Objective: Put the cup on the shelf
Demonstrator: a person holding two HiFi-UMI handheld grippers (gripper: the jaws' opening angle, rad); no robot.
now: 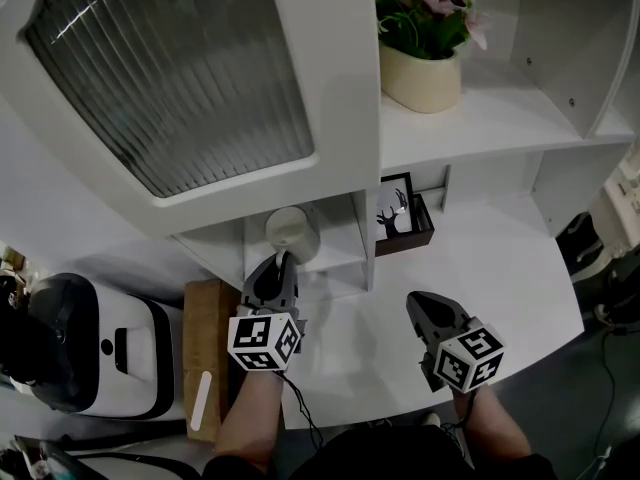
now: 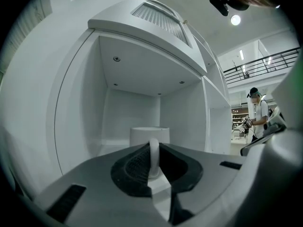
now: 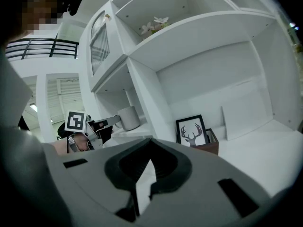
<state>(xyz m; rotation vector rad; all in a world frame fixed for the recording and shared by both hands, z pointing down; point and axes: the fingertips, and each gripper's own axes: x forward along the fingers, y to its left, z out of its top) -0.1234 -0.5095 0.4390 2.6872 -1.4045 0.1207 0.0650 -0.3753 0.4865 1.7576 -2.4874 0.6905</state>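
A white cup (image 1: pixel 292 230) stands upright inside the low left compartment of the white shelf unit (image 1: pixel 345 253), and its base seems to rest on the board. My left gripper (image 1: pixel 281 261) reaches into that compartment and is shut on the cup's handle. In the left gripper view the handle (image 2: pixel 154 156) sits pinched between the dark pads, with the cup body (image 2: pixel 149 134) just behind it. My right gripper (image 1: pixel 418 300) hovers over the white table to the right, shut and holding nothing. The right gripper view shows the cup (image 3: pixel 128 117) and the left gripper (image 3: pixel 106 122) from the side.
A potted pink flower (image 1: pixel 422 68) sits on the upper shelf. A framed deer picture (image 1: pixel 397 215) leans in a dark box (image 1: pixel 425 230) in the middle compartment. A ribbed glass door (image 1: pixel 170 68) overhangs the cup's compartment. A white appliance (image 1: pixel 120 358) and a wooden block (image 1: pixel 207 353) stand at the left.
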